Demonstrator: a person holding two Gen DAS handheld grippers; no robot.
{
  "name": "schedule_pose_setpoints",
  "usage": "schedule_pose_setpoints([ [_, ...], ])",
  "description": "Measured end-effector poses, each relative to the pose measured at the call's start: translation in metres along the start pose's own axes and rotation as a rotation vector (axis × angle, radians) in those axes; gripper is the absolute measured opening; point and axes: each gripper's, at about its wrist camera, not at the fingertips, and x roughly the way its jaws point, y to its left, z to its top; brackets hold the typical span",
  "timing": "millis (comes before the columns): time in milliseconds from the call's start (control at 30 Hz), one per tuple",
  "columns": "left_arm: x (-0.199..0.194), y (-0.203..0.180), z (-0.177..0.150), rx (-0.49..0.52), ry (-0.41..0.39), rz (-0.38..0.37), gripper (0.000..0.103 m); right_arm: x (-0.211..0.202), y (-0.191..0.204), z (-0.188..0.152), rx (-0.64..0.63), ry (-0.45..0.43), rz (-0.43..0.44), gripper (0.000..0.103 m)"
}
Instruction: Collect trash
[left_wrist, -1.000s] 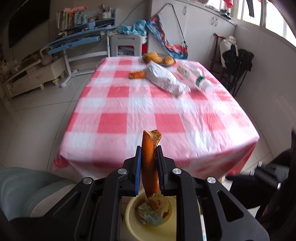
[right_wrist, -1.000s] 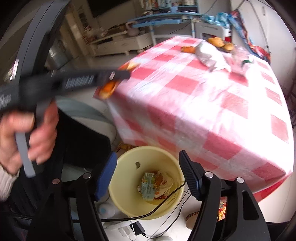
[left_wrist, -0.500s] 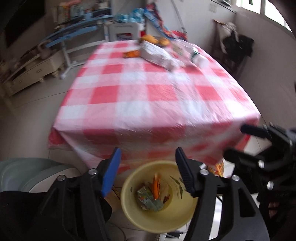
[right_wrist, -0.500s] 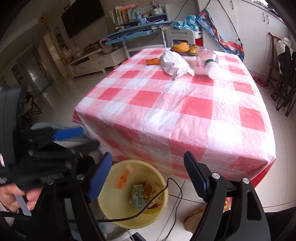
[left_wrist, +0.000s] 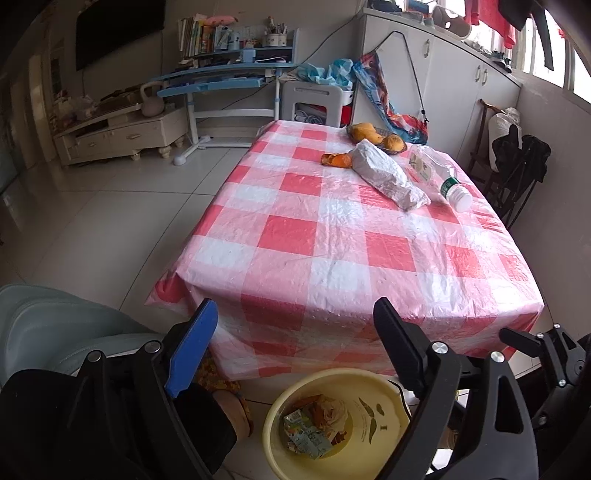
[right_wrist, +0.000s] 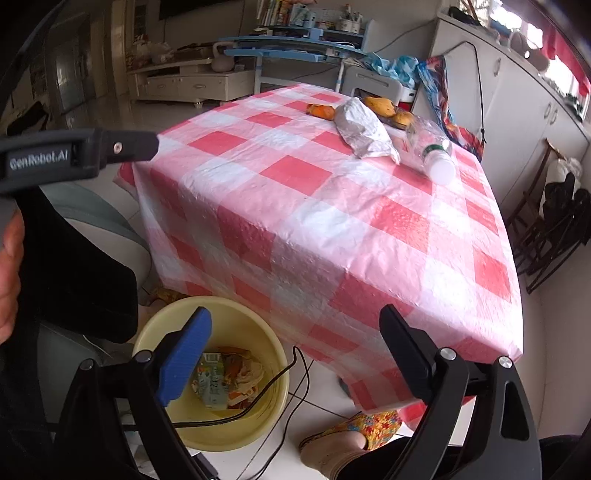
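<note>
A yellow bin (left_wrist: 373, 413) stands on the floor at the table's near edge and holds a drink carton and peel scraps; it also shows in the right wrist view (right_wrist: 255, 328). My left gripper (left_wrist: 295, 343) is open and empty above the bin. My right gripper (right_wrist: 295, 350) is open and empty beside it. At the table's far end lie an orange peel (left_wrist: 336, 159), a crumpled white bag (left_wrist: 386, 175) and a plastic bottle (left_wrist: 436, 173). They also show in the right wrist view: the peel (right_wrist: 320, 110), the bag (right_wrist: 364, 129) and the bottle (right_wrist: 430, 147).
The table has a red and white checked cloth (left_wrist: 332, 236). A dish of fruit (left_wrist: 375, 136) sits at its far edge. A grey chair (left_wrist: 55, 328) is at my left. A black cable (right_wrist: 280, 376) runs over the bin. A dark chair (left_wrist: 517, 166) stands right.
My left gripper opened and let the orange peel fall into the bin. Both grippers have since tilted up toward the table.
</note>
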Motion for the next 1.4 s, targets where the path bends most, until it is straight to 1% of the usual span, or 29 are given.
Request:
schedule_pose_setpoints([
  [267, -0.005, -0.013, -0.001, 0.042, -0.015, -0.02, 0.084, 0.004, 0.012, -0.002, -0.04, 0.005, -0.001, 0.089],
  [1400, 0.003, -0.014, -0.005, 0.039, 0.01, -0.015, 0.085, 0.005, 0.017, -0.003, -0.04, 0.012, 0.01, 0.089],
])
